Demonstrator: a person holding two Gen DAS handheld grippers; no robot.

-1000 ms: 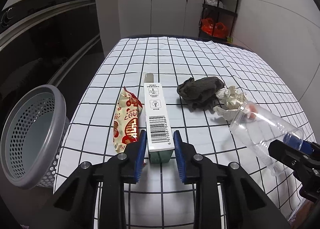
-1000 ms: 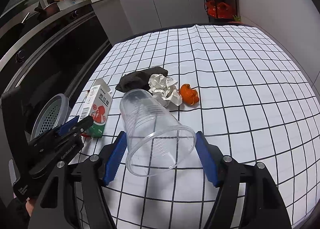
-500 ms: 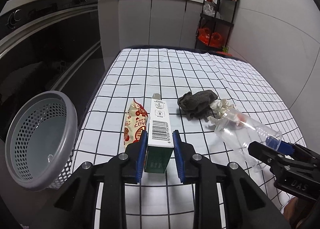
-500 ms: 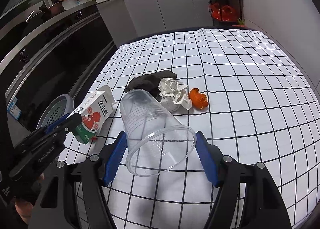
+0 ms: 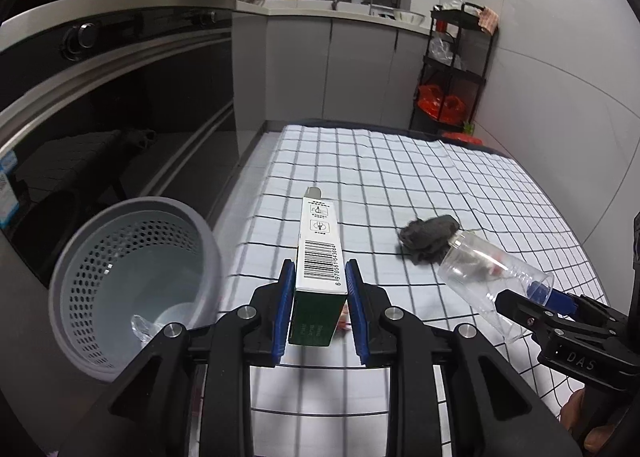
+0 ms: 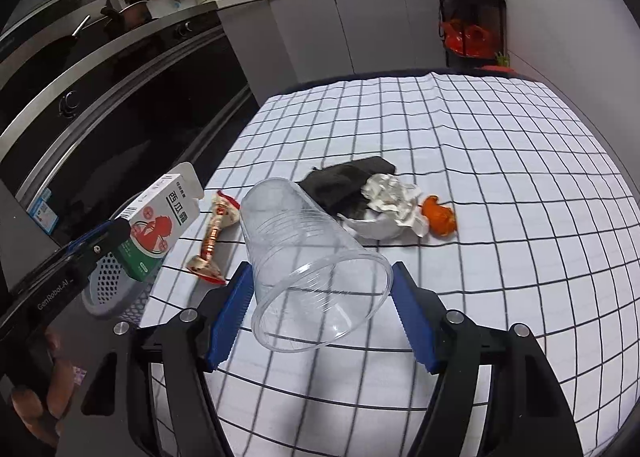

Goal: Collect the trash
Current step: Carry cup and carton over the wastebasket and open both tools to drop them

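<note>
My left gripper (image 5: 319, 311) is shut on a white and green carton (image 5: 318, 257) and holds it in the air near the table's left edge, beside a grey perforated bin (image 5: 132, 281) that stands below the table. The carton (image 6: 160, 229) also shows in the right wrist view. My right gripper (image 6: 322, 315) is shut on a clear plastic cup (image 6: 308, 257), held on its side above the checked tablecloth (image 6: 500, 177). The cup (image 5: 492, 281) shows at the right in the left wrist view. On the cloth lie a red snack wrapper (image 6: 214, 239), a dark rag (image 6: 344, 181), crumpled white paper (image 6: 388, 209) and an orange peel (image 6: 440, 215).
A dark oven front (image 5: 100, 105) and grey kitchen cabinets (image 5: 320, 69) run along the left and far side. A black rack with red bags (image 5: 452, 69) stands at the far right corner. The bin holds a small clear piece (image 5: 140, 327).
My left gripper has lifted the carton off the cloth and moved it back and left toward the bin. My right gripper has risen a little with the cup.
</note>
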